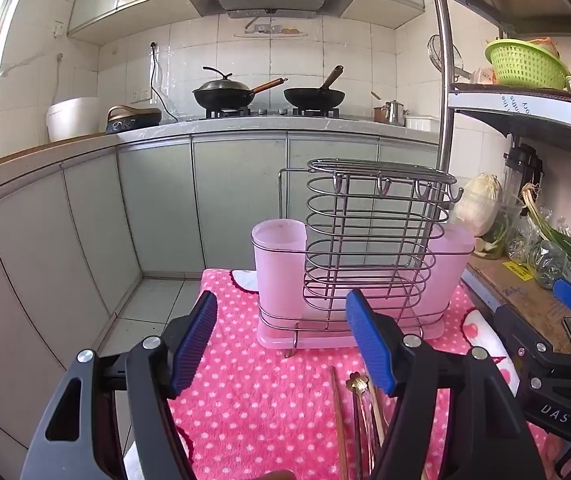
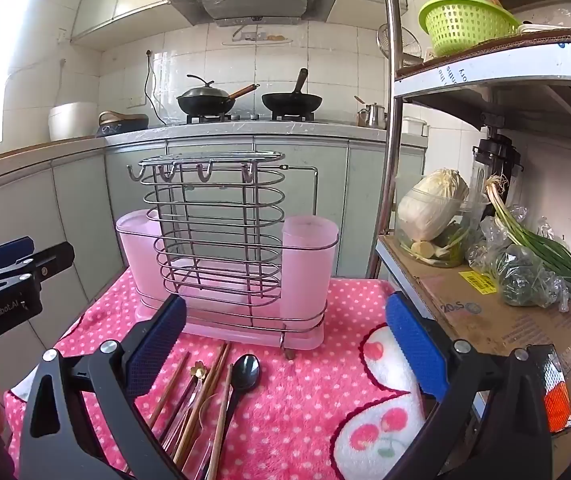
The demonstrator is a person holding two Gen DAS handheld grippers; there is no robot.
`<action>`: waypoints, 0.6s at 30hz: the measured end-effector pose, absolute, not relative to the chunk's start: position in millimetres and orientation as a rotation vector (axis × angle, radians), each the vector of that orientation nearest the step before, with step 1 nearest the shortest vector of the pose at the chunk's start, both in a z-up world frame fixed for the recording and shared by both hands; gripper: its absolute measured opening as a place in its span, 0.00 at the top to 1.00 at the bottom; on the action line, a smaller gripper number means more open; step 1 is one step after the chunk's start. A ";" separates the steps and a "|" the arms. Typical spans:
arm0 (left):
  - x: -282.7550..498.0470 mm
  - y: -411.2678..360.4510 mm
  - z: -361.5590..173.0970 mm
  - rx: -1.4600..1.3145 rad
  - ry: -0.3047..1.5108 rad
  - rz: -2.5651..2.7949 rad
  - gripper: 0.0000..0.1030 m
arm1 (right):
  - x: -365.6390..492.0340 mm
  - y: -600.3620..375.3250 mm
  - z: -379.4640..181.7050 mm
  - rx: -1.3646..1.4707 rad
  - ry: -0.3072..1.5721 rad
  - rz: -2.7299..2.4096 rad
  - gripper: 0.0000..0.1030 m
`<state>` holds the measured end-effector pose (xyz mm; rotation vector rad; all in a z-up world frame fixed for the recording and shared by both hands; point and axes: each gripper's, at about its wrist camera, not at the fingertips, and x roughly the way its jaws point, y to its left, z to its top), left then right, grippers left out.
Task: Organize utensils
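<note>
Two grippers: a person holds both over a tabletop point(image 2: 285, 400) covered by a pink polka-dot cloth.
Left gripper point(image 1: 281, 344): jaws stand well apart with nothing between them, above the cloth and just in front of the rack; the utensils lie under its right finger.
Right gripper point(image 2: 285, 344): jaws spread wide and hold nothing; they frame the utensils and the foot of the rack.
Utensils: wooden chopsticks point(image 2: 213, 384), a dark spoon point(image 2: 245, 372) and a gold flower-ended piece point(image 2: 196, 372) lie bunched together on the cloth, in front of the rack.
Rack: a wire utensil rack point(image 2: 213, 232) stands upright at the far end of the cloth, with a pink cup point(image 2: 309, 264) at each end and a pink tray beneath.
Shelf: cabbage point(image 2: 431, 204) and spring onions point(image 2: 541, 248) sit on cardboard to the right.
Background: two black woks point(image 2: 291, 100) rest on the stove.
</note>
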<state>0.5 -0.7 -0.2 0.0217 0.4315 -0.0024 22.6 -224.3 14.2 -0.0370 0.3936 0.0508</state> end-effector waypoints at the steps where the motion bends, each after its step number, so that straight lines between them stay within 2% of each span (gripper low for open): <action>1: -0.1 -0.1 0.0 0.013 0.423 -0.003 0.36 | 22.8 -224.0 13.8 -0.041 0.393 0.050 0.03; 18: -4.4 -1.3 3.4 0.010 0.416 -0.007 0.36 | 18.0 -223.3 19.8 -0.048 0.366 0.048 0.03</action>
